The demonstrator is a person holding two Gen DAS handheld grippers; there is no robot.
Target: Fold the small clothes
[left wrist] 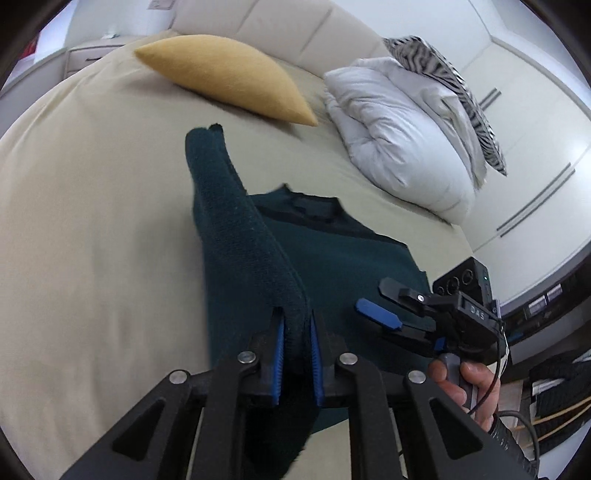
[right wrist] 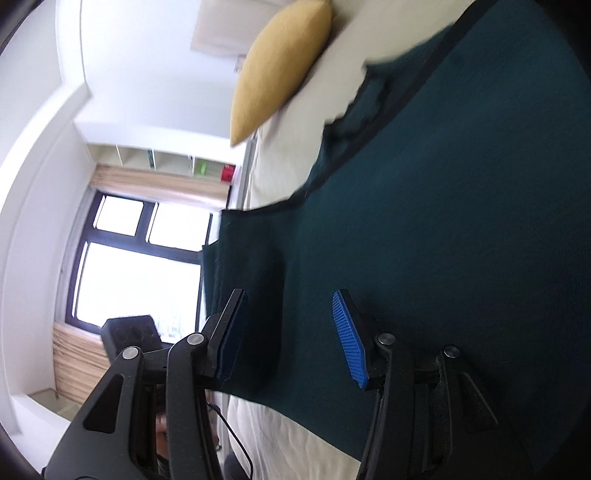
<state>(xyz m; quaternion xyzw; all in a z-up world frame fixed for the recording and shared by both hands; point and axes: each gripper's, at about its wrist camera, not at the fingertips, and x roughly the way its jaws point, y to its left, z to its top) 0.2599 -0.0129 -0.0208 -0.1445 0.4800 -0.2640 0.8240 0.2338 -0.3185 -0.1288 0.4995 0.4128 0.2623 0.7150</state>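
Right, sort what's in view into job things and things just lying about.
Job: green top, its sleeve pinched in the left gripper; right gripper, open over the top.

Lying about: yellow cushion, white duvet, striped pillow.

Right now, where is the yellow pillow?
In the left wrist view the yellow pillow lies on the bed near the headboard, left of the white duvet and beyond the green garment.
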